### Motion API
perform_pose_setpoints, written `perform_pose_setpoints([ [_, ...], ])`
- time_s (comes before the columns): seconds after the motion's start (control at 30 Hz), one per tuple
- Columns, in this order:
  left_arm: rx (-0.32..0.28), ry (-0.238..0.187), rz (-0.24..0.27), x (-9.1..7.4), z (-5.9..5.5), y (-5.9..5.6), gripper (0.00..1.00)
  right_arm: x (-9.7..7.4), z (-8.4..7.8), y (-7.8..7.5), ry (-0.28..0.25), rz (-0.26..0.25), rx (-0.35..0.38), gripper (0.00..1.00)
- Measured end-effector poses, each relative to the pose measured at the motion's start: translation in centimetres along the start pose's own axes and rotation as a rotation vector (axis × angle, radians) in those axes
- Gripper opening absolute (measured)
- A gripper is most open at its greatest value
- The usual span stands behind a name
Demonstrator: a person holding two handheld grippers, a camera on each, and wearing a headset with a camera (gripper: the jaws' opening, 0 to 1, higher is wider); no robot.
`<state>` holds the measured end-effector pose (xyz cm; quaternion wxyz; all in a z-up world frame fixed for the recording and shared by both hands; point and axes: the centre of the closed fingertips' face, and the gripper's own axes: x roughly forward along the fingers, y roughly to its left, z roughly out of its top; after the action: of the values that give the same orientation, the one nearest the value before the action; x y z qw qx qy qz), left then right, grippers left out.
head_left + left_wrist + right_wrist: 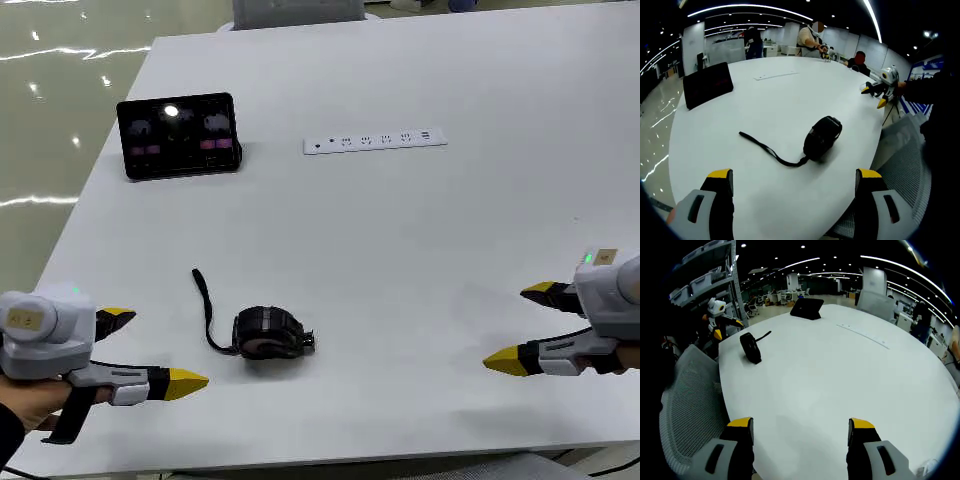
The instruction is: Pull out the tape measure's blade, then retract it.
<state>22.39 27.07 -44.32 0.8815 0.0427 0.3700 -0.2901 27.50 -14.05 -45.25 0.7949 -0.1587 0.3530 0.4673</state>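
**Both grippers wide open, tape measure lying ahead of the left one**

I have the left gripper (160, 348) at the near edge of the white table (420, 240), its yellow-tipped jaws spread wide and holding nothing. The tape measure (268, 333) lies on the tabletop just ahead of those jaws and a little toward the right gripper's side – a black case on its side, with a small metal end showing at the edge that faces the right gripper. Its black wrist strap (205, 310) trails off the case across the front of the left gripper, loose on the table. Bare tabletop lies between the left jaws and the case.

The right gripper (512, 327) hovers well apart from the tape measure, at the same near edge. Its jaws are also fully spread and grip nothing. From its own view the tape measure sits far off to the left, with open white table in between.

Farther out beyond the left gripper a dark tablet (178, 135) stands propped up, screen lit. A white power strip (375, 141) lies flat beyond the middle of the table, well clear of both grippers. A grey mesh chair (690, 390) sits against the table edge between the two grippers – seen from the right gripper view. In the left gripper view, people stand past the far end of the table.
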Motion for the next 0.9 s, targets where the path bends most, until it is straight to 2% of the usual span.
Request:
perform_pose_setpoints([
  [0.17,0.002,0.005,0.009,-0.5,-0.3,0.3,0.99,-1.3,-1.2,-0.7,0.003,-0.016,0.007,0.83],
  [0.37,0.007,0.001,0.014,-0.9,-0.1,0.5,0.99,-2.1,-2.3,-0.7,-0.009,-0.002,0.019,0.99],
  [0.53,0.012,0.006,0.011,-1.1,-0.1,0.7,0.99,-2.5,-2.2,-0.6,-0.019,-0.001,0.005,0.99],
  [0.57,0.011,0.010,0.004,-1.1,-0.2,0.6,0.99,-2.5,-2.3,-0.6,-0.018,0.000,0.005,0.99],
  [0.6,0.001,0.028,-0.028,-1.1,-0.6,0.0,0.99,-2.6,-2.3,-0.5,-0.018,0.001,0.001,0.99],
  [0.73,0.020,0.041,-0.028,-0.9,-1.1,-0.1,0.99,-2.7,-2.4,-0.5,-0.011,0.002,-0.006,0.99],
  [0.9,0.011,0.043,-0.027,-0.9,-1.3,0.0,0.99,-3.0,-2.0,-0.8,-0.017,-0.002,-0.009,0.99],
])
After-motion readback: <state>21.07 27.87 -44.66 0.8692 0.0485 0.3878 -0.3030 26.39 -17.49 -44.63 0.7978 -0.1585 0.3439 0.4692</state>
